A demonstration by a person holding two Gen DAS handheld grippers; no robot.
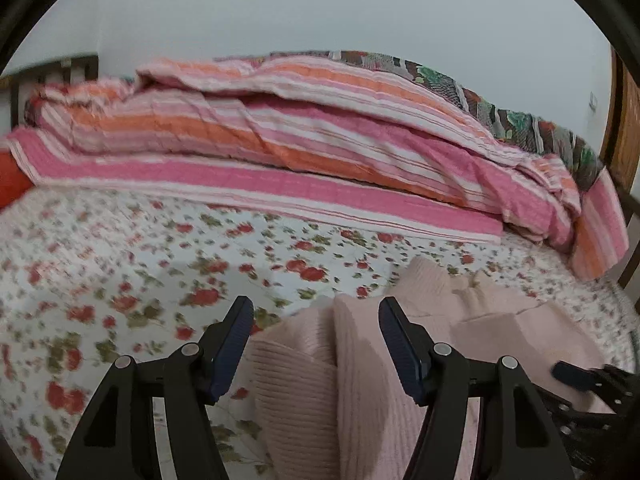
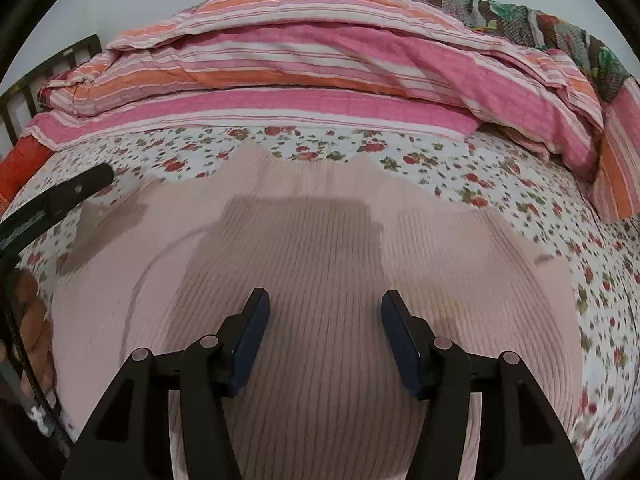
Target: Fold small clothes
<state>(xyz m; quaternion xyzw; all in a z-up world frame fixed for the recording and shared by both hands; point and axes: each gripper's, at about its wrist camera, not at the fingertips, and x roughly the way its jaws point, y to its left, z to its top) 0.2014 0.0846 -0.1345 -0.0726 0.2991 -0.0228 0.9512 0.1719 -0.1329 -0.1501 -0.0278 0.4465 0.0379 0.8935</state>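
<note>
Pale pink ribbed knit garment (image 2: 320, 264) lies spread flat on the white quilted bedspread with red flowers (image 2: 520, 184), ribs running away from the right wrist camera toward the folded pink-and-orange striped blanket (image 2: 320, 80); long axis hard to tell (lens distortion). In the left view its edge is bunched into raised folds (image 1: 352, 360). Left gripper (image 1: 316, 320) has its fingers spread, straddling a fold, not pinching. Right gripper (image 2: 325, 312) is likewise released, hovering over the knit's middle. Bare floral bedspread lies left of the garment and between it and the blanket.
</note>
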